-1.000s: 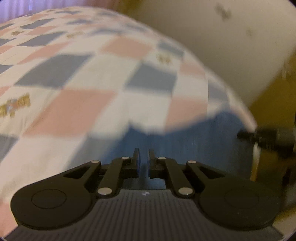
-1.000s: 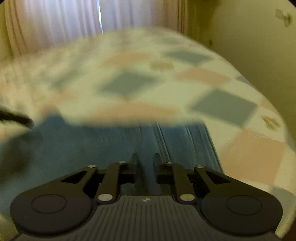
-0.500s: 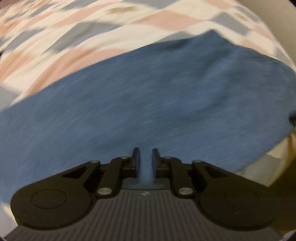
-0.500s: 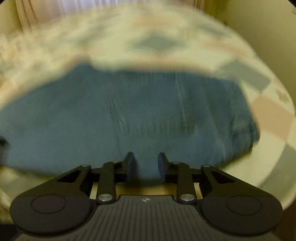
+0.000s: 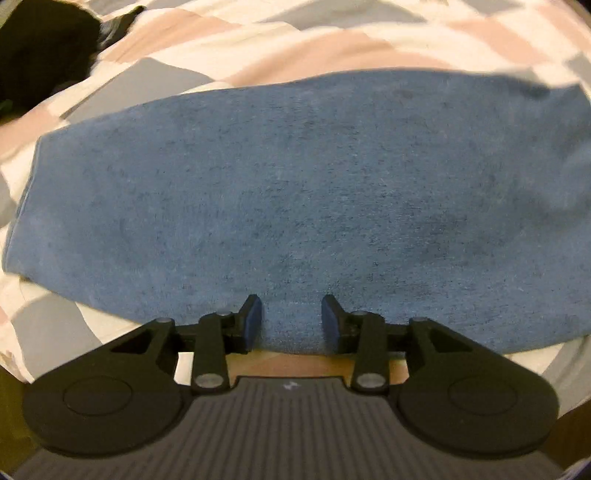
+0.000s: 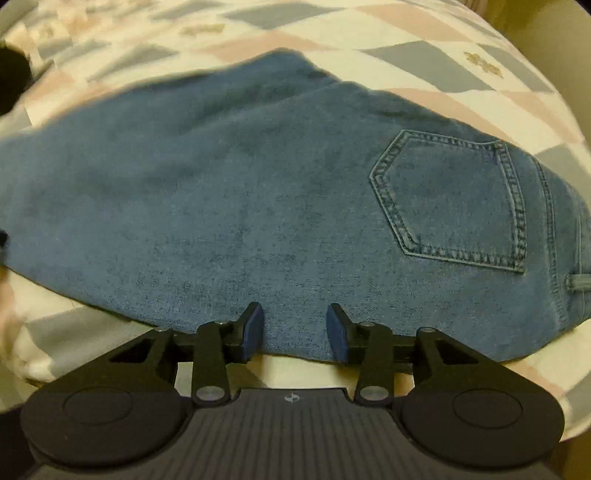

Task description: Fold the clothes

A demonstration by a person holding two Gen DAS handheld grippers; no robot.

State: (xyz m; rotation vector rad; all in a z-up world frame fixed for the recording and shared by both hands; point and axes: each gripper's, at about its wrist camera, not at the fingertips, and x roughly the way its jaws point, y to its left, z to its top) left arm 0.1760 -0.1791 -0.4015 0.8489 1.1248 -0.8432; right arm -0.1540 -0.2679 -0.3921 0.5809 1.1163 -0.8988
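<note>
The jeans (image 6: 258, 192) lie flat, already doubled, along the near edge of the bed (image 5: 332, 33) – pocket (image 6: 454, 199) up at the right end – while both the left gripper (image 5: 291, 317) and right gripper (image 6: 295, 325) sit released, empty, jaws parted at that near hem – likely placed to grip it for another fold.

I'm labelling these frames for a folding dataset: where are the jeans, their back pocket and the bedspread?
jeans (image 5: 314, 192): left wrist view, middle of the denim.
back pocket (image 6: 454, 199): right wrist view, centre of the stitched patch.
bedspread (image 6: 436, 66): right wrist view, grey diamond beyond the jeans.
</note>
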